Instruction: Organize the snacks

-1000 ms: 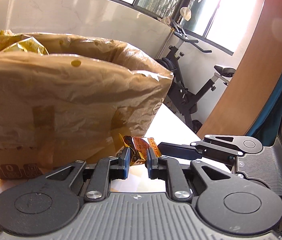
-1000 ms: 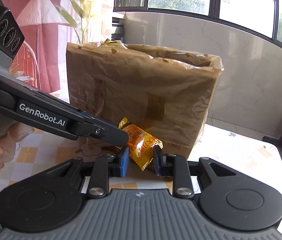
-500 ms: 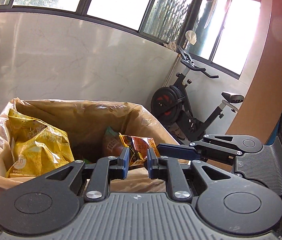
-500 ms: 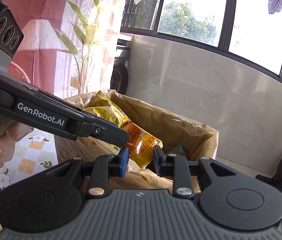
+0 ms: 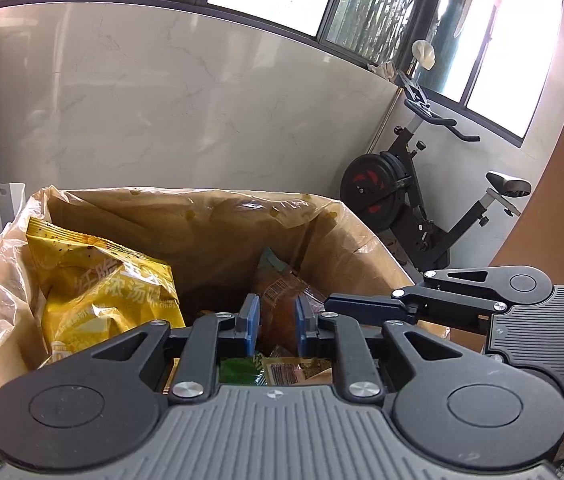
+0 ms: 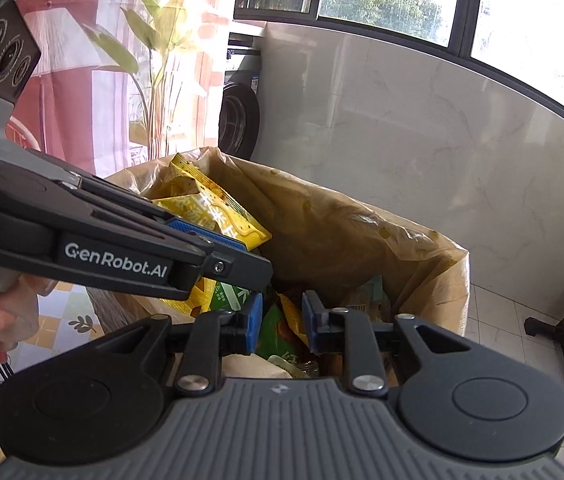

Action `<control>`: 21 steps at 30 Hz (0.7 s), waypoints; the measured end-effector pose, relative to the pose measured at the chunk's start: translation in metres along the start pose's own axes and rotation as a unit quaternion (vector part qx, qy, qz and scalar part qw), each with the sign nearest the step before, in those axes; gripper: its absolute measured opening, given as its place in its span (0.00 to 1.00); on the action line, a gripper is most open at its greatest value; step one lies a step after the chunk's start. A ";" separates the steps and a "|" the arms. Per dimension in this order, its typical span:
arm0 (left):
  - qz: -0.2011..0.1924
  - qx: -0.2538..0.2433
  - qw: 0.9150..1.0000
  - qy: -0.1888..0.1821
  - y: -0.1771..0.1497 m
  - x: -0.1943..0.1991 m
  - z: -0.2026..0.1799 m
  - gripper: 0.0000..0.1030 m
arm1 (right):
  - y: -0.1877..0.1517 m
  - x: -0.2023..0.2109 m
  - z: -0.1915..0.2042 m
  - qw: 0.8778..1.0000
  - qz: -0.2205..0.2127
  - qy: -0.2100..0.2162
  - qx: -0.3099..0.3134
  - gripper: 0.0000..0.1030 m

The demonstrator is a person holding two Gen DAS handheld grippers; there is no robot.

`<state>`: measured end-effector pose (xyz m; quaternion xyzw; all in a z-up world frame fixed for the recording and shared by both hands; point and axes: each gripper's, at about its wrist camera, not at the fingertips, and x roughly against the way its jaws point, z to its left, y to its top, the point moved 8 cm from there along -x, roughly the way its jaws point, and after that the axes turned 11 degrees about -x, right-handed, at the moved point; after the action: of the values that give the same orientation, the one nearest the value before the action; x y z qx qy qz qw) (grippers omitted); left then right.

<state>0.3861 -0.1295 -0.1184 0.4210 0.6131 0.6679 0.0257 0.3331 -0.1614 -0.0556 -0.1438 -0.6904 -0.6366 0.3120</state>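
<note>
A cardboard box lined with a brown plastic bag [image 5: 210,216] [image 6: 346,232] holds several snack packets. A large yellow chip bag [image 5: 98,292] [image 6: 210,208] leans at its left side. Both grippers hover over the box opening. My left gripper [image 5: 277,324] is open, with nothing between its blue pads; brown and green packets lie below it. My right gripper [image 6: 281,322] is open; the orange snack packet [image 6: 292,320] lies in the box below its fingers among green packets. The right gripper's finger shows in the left wrist view [image 5: 366,308], the left one's in the right wrist view [image 6: 218,264].
The box stands on a table with a flower-patterned cloth [image 6: 62,328]. An exercise bike [image 5: 422,208] stands behind by the marble wall. A washing machine [image 6: 242,108] and a plant [image 6: 154,52] are at the back left.
Both grippers rose from beside the box to above its opening with the orange packet held between them. Both have now opened and the packet has dropped into the box.
</note>
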 end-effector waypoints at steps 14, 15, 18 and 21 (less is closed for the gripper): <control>-0.026 -0.028 0.992 0.119 0.016 0.083 0.014 0.68 | 0.019 0.070 -0.004 0.996 -0.063 -0.028 -0.060 0.78; -0.028 -0.026 0.991 0.126 0.018 0.090 0.015 0.70 | 0.020 0.076 -0.002 0.995 -0.068 -0.033 -0.064 0.80; -0.041 -0.018 0.990 0.136 0.023 0.115 0.015 0.79 | 0.025 0.102 0.005 0.991 -0.094 -0.045 -0.081 0.87; -0.052 -0.014 0.987 0.150 0.027 0.141 0.014 0.85 | 0.027 0.127 0.010 0.986 -0.120 -0.056 -0.102 0.91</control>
<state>0.3163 -0.0473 -0.0223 0.2835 0.6218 0.7297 -0.0257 0.2498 -0.1727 0.0435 -0.1266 -0.6508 -0.7271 0.1779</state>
